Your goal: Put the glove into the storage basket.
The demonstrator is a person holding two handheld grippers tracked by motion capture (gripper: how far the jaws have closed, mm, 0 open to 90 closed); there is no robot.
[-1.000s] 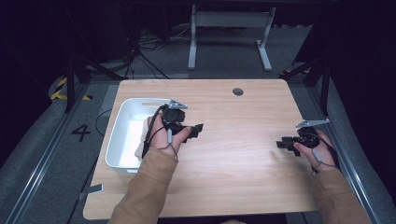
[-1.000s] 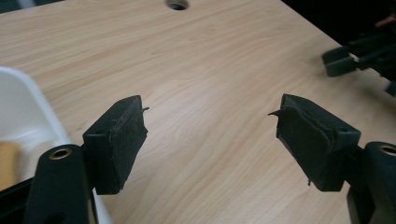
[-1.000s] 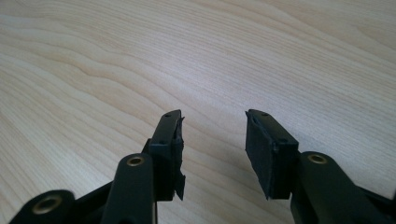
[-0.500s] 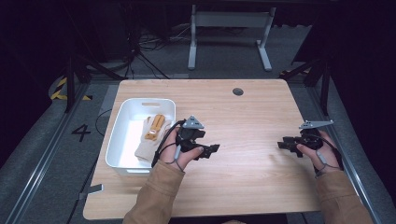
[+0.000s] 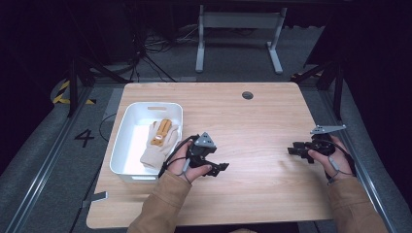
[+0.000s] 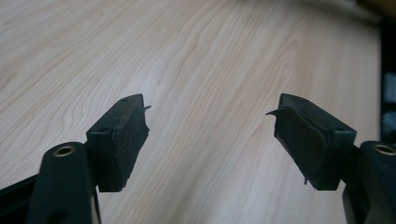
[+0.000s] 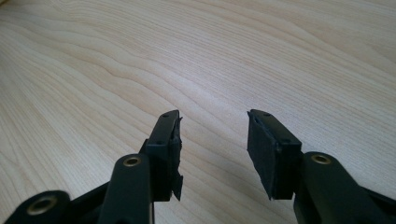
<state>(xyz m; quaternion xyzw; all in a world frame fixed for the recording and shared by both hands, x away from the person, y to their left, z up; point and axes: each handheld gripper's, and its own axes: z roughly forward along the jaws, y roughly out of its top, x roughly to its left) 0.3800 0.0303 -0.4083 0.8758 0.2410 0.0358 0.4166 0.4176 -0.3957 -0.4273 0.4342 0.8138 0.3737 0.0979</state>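
Now the left gripper (image 5: 214, 167) has come away from the white bin (image 5: 127, 145), jaws apart and empty over the table (image 5: 262, 126). The glove (image 5: 159, 141) lies inside the bin, so the drop looks done. The right gripper (image 5: 297, 149) rests open, well apart.

Glove (image 5: 158, 143) in tray (image 5: 127, 121) at table's (image 5: 252, 126) left, just left of left gripper (image 5: 219, 167).

The right tongs (image 7: 212, 154) hang with jaws parted over bare wooden table (image 7: 233, 56); nothing between them.
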